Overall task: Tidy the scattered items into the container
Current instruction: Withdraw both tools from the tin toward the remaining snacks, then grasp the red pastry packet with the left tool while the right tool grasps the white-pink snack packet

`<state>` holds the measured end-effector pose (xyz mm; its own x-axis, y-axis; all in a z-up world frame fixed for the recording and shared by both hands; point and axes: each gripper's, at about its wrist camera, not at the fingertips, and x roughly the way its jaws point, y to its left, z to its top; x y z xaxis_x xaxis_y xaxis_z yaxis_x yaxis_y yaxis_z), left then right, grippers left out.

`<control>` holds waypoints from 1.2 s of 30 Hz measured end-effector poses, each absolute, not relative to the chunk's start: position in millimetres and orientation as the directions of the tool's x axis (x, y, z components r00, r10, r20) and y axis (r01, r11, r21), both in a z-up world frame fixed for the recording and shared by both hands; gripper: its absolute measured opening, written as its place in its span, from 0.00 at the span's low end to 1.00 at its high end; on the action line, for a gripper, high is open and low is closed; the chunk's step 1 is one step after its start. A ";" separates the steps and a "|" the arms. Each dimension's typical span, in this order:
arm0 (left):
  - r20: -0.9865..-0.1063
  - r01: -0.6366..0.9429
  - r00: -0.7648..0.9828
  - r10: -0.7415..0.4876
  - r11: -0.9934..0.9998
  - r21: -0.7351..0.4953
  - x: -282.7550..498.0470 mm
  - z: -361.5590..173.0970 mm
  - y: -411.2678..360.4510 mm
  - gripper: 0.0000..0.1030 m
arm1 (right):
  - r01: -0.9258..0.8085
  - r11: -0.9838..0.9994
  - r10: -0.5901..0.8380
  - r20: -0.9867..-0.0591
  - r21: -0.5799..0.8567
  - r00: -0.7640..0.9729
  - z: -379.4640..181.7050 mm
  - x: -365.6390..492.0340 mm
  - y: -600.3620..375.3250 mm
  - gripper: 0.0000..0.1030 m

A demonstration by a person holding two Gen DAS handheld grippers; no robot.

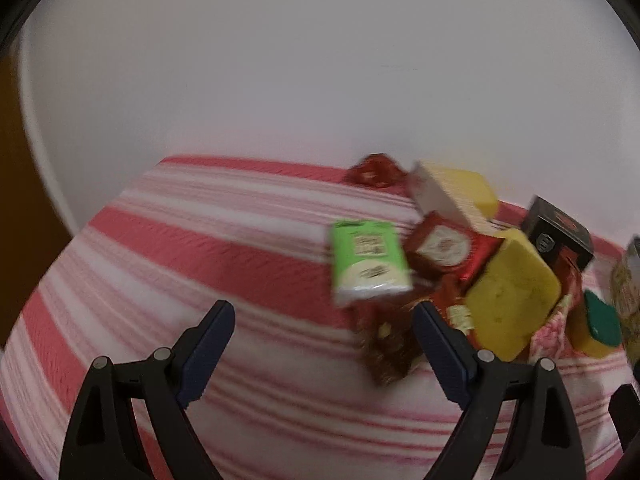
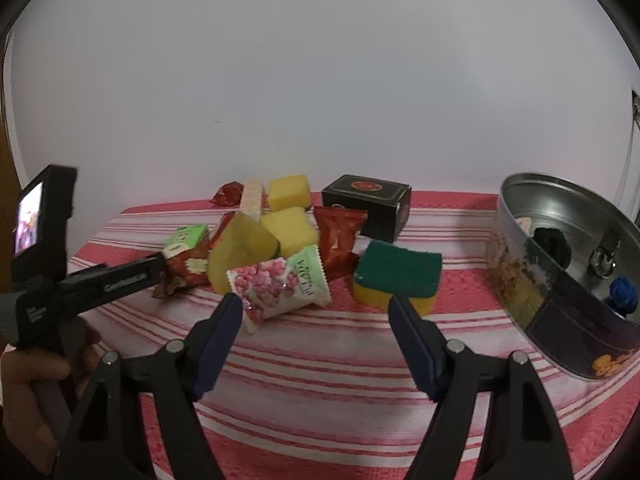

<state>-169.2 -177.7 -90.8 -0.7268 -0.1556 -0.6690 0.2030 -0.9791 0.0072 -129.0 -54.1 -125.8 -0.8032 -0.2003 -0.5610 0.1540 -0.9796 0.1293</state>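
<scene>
A pile of items lies on the red-and-white striped cloth (image 2: 320, 364). My right gripper (image 2: 316, 304) is open just in front of a pink grape-print packet (image 2: 280, 284) and a green-topped yellow sponge (image 2: 396, 276). Its fingers grip nothing. The round metal tin (image 2: 560, 272) stands tilted at the right with a blue item and a dark item inside. My left gripper (image 1: 324, 312) is open, and its right finger lies close beside a brown snack packet (image 1: 386, 344). Just beyond are a green tissue pack (image 1: 370, 266) and a yellow sponge (image 1: 512, 300).
Further back lie a black box (image 2: 366, 204), red foil packets (image 2: 338, 236), more yellow sponges (image 2: 288, 192) and a red candy (image 2: 228, 194). A white wall rises right behind the table. A hand (image 2: 32, 380) holds the left gripper's handle at the left.
</scene>
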 end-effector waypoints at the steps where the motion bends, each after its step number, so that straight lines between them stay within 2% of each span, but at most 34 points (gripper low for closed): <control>1: -0.669 0.185 -0.728 -0.150 -0.983 0.019 -172.1 -91.3 -173.2 0.89 | 0.157 -0.979 -0.205 -0.562 0.134 -0.801 -125.9 -129.6 -53.7 0.75; 4: -0.672 0.136 -0.729 -0.129 -0.990 0.043 -182.0 -93.2 -161.4 0.89 | 0.163 -0.976 -0.216 -0.563 0.143 -0.798 -125.6 -129.5 -51.9 0.75; 8: -0.715 0.072 -0.698 -0.050 -0.997 0.000 -194.3 -101.8 -154.5 0.89 | 0.167 -0.974 -0.226 -0.573 0.154 -0.788 -126.4 -131.5 -50.7 0.75; 17: -0.776 0.081 -0.630 0.028 -0.992 -0.101 -201.6 -114.3 -163.2 0.88 | 0.166 -0.975 -0.223 -0.578 0.151 -0.785 -127.0 -132.9 -49.6 0.75; 18: -0.777 0.074 -0.629 0.021 -0.993 -0.087 -201.4 -113.8 -159.2 0.85 | 0.165 -0.975 -0.223 -0.579 0.152 -0.784 -127.3 -133.3 -49.0 0.75; 19: -0.774 0.063 -0.633 0.023 -0.995 -0.081 -200.4 -112.8 -156.4 0.68 | 0.163 -0.974 -0.223 -0.579 0.155 -0.784 -127.6 -133.7 -48.0 0.75; 20: -0.769 0.063 -0.639 0.004 -0.996 -0.058 -198.9 -111.9 -153.8 0.60 | 0.162 -0.974 -0.225 -0.580 0.158 -0.783 -127.5 -133.7 -47.2 0.75; 23: -0.756 0.035 -0.653 0.040 -0.996 -0.083 -194.4 -109.3 -155.1 0.52 | 0.157 -0.973 -0.228 -0.583 0.171 -0.780 -128.4 -136.1 -44.4 0.74; 27: -0.747 0.031 -0.660 0.076 -0.991 -0.128 -187.4 -103.7 -166.1 0.50 | 0.155 -0.967 -0.247 -0.611 0.200 -0.752 -132.6 -141.8 -41.2 0.70; 36: -0.618 0.066 -0.785 0.041 -0.987 -0.150 -163.0 -61.3 -192.8 0.50 | 0.206 -0.955 -0.296 -0.664 0.212 -0.686 -139.6 -155.1 -60.3 0.69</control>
